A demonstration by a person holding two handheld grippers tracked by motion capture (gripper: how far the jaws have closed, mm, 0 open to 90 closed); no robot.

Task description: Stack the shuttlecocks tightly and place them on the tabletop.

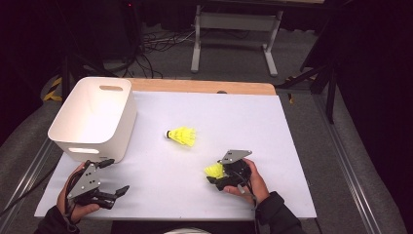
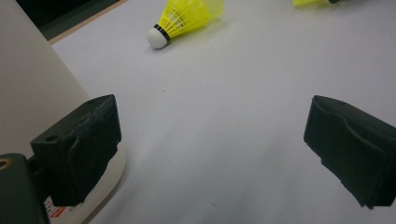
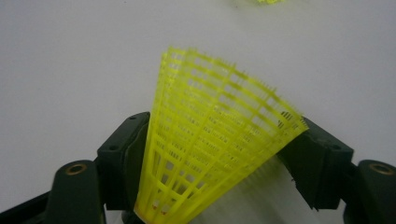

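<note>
- Meanwhile, at the bench (image 1: 253, 126), the right hand-held gripper (image 1: 217, 176) has its jaws around the mesh skirt of a yellow shuttlecock (image 3: 210, 140) at the near right of the white mat; whether the pads are already pinching the skirt or only bracket it cannot be told
- Resting at the near left corner, the left hand-held gripper (image 1: 117, 194) has its jaws spread wide, with nothing between them
- A second shuttlecock (image 1: 181, 135) lies on its side mid-mat, well apart from both hands
- One white bin (image 1: 92, 117) stands at the far left, just beyond the left hand-held gripper
- Risk, as a judgement: the skirt is springy and cone-shaped, so a squeeze could crush it or squirt it forward out of the jaws; a loose hold could drop it short of the bin
- Count: two shuttlecocks, one bin, two hand-held grippers
</note>
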